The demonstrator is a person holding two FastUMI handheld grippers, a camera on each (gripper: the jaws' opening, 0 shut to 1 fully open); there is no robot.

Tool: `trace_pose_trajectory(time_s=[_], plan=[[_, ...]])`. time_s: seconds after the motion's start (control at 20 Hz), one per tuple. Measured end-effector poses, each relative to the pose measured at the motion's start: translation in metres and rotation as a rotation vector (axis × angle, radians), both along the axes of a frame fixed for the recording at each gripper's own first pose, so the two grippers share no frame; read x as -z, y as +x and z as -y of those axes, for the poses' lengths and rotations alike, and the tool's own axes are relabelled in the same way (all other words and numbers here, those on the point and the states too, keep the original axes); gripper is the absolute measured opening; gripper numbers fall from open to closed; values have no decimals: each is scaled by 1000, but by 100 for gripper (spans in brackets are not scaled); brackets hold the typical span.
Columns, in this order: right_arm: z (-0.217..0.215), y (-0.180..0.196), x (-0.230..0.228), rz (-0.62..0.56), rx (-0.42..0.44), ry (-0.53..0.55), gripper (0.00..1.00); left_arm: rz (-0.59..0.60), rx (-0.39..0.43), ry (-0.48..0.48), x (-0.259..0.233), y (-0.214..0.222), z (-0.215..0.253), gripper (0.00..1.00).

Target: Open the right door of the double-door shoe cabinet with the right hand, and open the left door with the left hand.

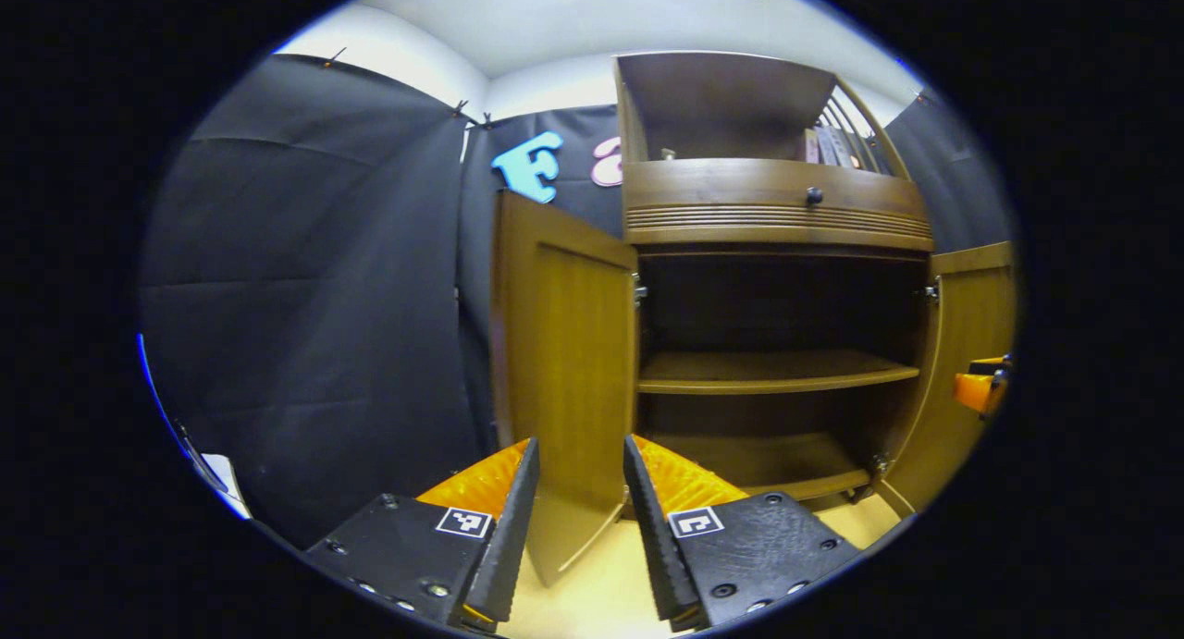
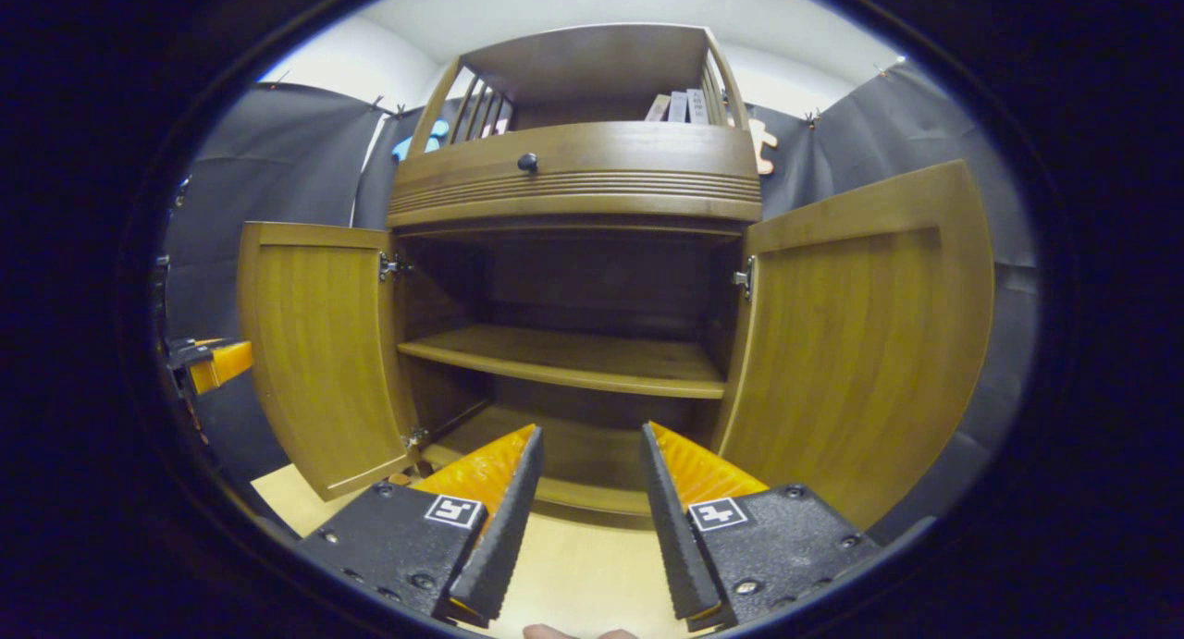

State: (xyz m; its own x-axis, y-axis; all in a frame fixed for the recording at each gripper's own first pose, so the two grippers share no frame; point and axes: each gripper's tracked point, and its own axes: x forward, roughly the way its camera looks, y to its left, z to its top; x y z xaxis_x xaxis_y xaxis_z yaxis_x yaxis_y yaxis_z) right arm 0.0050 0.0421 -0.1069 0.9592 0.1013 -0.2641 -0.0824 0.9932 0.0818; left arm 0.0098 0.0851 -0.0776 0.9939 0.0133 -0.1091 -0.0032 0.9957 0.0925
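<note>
Already, in the left gripper view, my left gripper (image 1: 578, 519) stood spread and empty just before the brown wooden left door (image 1: 566, 343) of the double-door shoe cabinet (image 1: 777, 223), swung wide. In the right gripper view my right gripper (image 2: 587, 519) gaped too, the brown wooden right door (image 2: 860, 343) open beside it; I judged a gentle, straight withdrawal best, touching neither panel.

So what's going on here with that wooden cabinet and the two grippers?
A person holds a gripper in each hand in front of a wooden shoe cabinet. Both doors are swung open: the left door and the right door. The shelf inside looks bare. The left gripper and right gripper are both open, holding nothing, apart from the doors.
</note>
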Motion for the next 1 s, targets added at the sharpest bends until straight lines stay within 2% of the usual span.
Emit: trace_pose_trajectory(time_s=[0.05,0.1,0.2,0.25,0.3,0.35,0.4,0.45,0.6,0.65,0.7,0.75,0.85,1.0], plan=[[3,0,-2,6,7,-1,73,5,33,-6,-2,2,14,62],[4,0,-4,13,11,2,67,6,61,-11,-4,2,26,59],[7,0,-8,21,18,4,67,11,114,-14,-6,3,50,85],[9,-1,-9,23,20,3,67,9,141,-18,-6,3,61,89],[11,-2,-11,26,26,0,74,7,165,-26,-6,4,71,92],[13,-4,-12,31,29,-2,74,3,186,-34,-5,5,80,87],[15,-5,-14,35,32,-1,74,2,201,-44,-5,5,88,98],[16,-4,-16,36,40,-1,74,2,214,-53,-6,6,95,100],[19,-6,-18,38,56,4,74,4,246,-75,-8,6,110,100],[20,-6,-18,38,60,7,78,4,257,-80,-9,6,115,95],[20,-7,-20,38,58,12,81,5,266,-85,-12,7,119,95],[22,-7,-22,41,63,13,80,5,273,-88,-13,7,122,95],[23,-7,-25,46,68,16,85,6,281,-92,-15,8,126,95],[24,-8,-28,50,73,18,84,-10,302,-88,-14,7,134,95]])
